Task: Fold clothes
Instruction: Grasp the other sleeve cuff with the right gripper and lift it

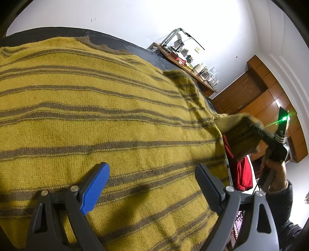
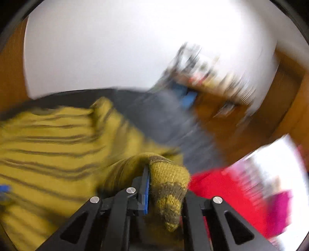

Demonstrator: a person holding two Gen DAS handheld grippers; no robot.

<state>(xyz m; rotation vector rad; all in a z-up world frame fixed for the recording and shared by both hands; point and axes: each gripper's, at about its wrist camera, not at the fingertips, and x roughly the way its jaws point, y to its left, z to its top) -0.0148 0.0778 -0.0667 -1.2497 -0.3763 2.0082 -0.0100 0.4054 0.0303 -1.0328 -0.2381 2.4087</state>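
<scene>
A mustard-yellow sweater (image 1: pixel 108 108) with grey-brown stripes lies spread over a dark grey bed (image 1: pixel 115 41) in a room with white walls (image 1: pixel 125 17), a cluttered wooden shelf (image 1: pixel 185 63) along the far side and wooden cabinets (image 1: pixel 256 92) in the corner. The left hand-held gripper (image 1: pixel 152 183) hovers over the sweater's body, its 2 fingers spread wide and holding nothing. The right hand-held gripper (image 2: pixel 164 191) is pinched on a sweater edge raised off the bed, beside a red garment (image 2: pixel 218 185); that view is blurred.
</scene>
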